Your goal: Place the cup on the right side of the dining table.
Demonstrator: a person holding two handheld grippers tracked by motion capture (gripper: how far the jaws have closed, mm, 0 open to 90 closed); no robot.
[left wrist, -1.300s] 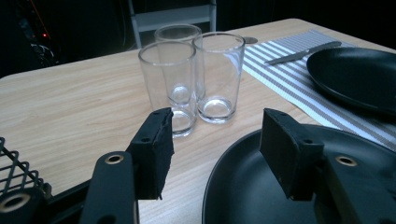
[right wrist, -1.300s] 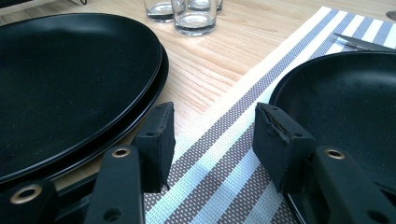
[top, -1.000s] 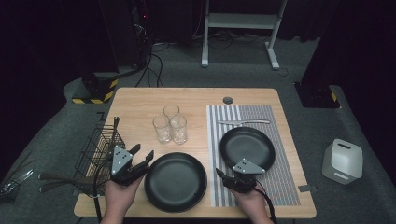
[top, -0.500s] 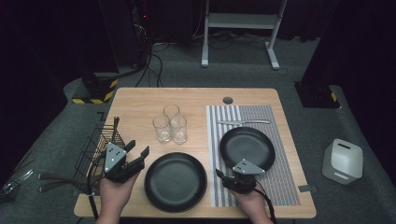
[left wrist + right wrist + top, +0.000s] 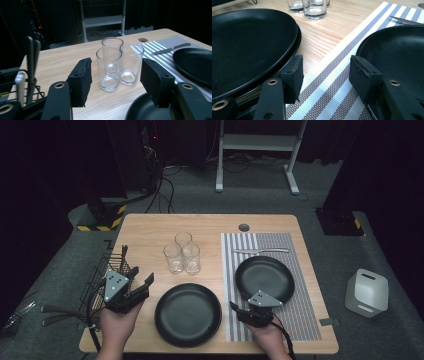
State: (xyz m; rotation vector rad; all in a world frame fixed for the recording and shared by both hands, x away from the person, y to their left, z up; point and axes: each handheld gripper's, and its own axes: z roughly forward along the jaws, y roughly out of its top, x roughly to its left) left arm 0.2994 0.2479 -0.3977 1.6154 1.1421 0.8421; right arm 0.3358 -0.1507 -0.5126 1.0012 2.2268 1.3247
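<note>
Left tongs [image 5: 142,285] lifted (empty), two plates [image 5: 188,314], three glasses [image 5: 183,253]

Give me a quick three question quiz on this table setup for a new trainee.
1. How many glasses stand on the table?
2. True or false: the knife lies on the striped mat.
3. Which plate lies partly on the mat: A, the plate by the left gripper; B, the plate by the right gripper?

Key: 1. Three. 2. True. 3. B, the right plate; the left plate rests on bare wood.
</note>
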